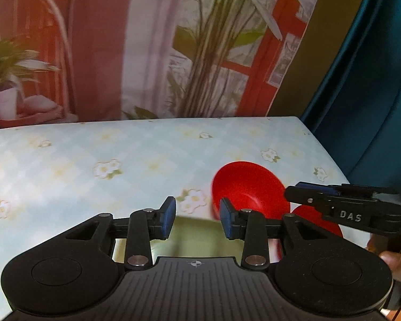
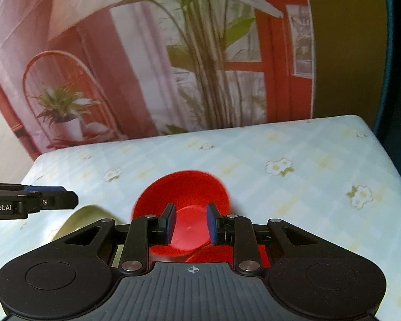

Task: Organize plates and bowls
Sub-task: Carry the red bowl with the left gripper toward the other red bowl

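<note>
A red bowl [image 1: 250, 187] stands on the table right of my left gripper [image 1: 197, 218], which is open and empty above a pale green plate [image 1: 200, 238]. In the right wrist view the red bowl [image 2: 184, 192] lies just ahead of my right gripper [image 2: 191, 224], whose jaws stand open over the bowl's near rim and grip nothing. A red plate [image 1: 318, 222] lies under the right gripper [image 1: 302, 192], and its edge shows below the bowl in the right wrist view [image 2: 211, 254]. The green plate [image 2: 78, 220] is at the left, below the left gripper [image 2: 66, 200].
The table [image 2: 294, 144] has a light blue checked cloth with flowers. A printed backdrop with plants [image 1: 205, 48] hangs behind the far edge. A dark blue curtain [image 1: 374, 80] is at the right, beyond the table's right edge.
</note>
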The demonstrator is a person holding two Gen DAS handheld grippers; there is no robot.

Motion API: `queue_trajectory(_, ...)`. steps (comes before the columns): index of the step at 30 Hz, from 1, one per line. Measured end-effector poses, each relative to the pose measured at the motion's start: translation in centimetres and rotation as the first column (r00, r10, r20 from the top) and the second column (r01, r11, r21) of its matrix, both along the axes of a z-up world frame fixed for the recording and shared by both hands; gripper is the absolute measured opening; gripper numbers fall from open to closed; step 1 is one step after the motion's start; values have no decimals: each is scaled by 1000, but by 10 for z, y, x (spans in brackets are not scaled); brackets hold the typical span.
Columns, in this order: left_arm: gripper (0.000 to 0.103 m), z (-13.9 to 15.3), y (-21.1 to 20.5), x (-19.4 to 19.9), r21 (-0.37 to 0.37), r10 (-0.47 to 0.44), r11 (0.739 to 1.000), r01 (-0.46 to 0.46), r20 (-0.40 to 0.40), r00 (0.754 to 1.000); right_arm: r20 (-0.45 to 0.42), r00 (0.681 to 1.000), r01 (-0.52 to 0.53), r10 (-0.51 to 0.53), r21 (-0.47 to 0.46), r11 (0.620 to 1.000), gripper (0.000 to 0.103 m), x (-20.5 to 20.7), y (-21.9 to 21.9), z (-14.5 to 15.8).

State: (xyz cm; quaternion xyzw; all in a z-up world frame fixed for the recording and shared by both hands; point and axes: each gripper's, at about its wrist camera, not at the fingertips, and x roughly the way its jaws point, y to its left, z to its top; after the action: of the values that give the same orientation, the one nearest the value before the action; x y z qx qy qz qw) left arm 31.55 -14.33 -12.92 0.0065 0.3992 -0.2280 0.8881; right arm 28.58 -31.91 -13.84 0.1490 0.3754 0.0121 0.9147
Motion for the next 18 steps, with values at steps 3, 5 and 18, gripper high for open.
queue_trajectory(3,38,-10,-17,12,22,-6,1000,7,-19,1000,-8,1000,22,-22,17,1000,23,8,-11,-10)
queue_trajectory(5,38,-17,-26,21,38,-9,999,10,-37,999,-12,999,43,-43,38,998,23,12,-18,-16)
queue_trajectory(18,37,-49,-44,42,87,-31,995,39,-87,996,-79,996,35,-30,68,997,22,27,-25,-41)
